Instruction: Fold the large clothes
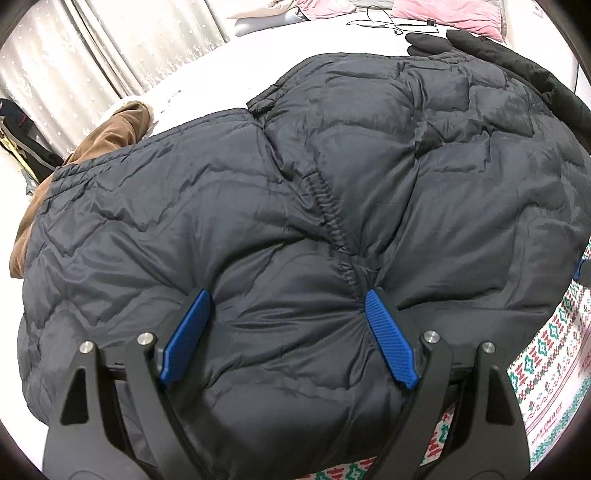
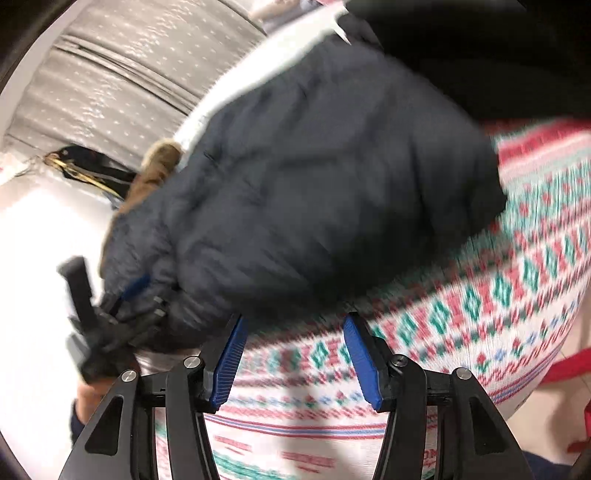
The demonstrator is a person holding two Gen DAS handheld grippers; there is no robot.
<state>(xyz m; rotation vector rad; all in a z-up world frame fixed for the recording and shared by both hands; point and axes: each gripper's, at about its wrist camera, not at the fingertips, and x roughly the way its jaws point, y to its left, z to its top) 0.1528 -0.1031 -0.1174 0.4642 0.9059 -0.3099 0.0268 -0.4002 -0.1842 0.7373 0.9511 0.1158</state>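
Note:
A dark navy quilted puffer jacket [image 1: 295, 166] lies bunched on the bed and fills the left wrist view. My left gripper [image 1: 287, 295] stands wide, with a thick fold of the jacket bulging between its blue pads [image 1: 391, 339]; the fabric puckers against them. In the blurred right wrist view the same jacket [image 2: 314, 166] sits ahead, with the left gripper [image 2: 107, 317] at its near left edge. My right gripper [image 2: 295, 321] is half open just short of the jacket's hem. Nothing sits between its fingers, only a patterned knit fabric [image 2: 480, 314] below.
The red, green and white patterned fabric [image 1: 546, 350] lies under the jacket's right side. A brown fleece-lined garment [image 1: 110, 129] lies at the left and a black garment [image 1: 517, 55] at the far right. Pink pillows [image 1: 443, 11], a cable [image 1: 388, 22] and curtains [image 1: 92, 44] are beyond.

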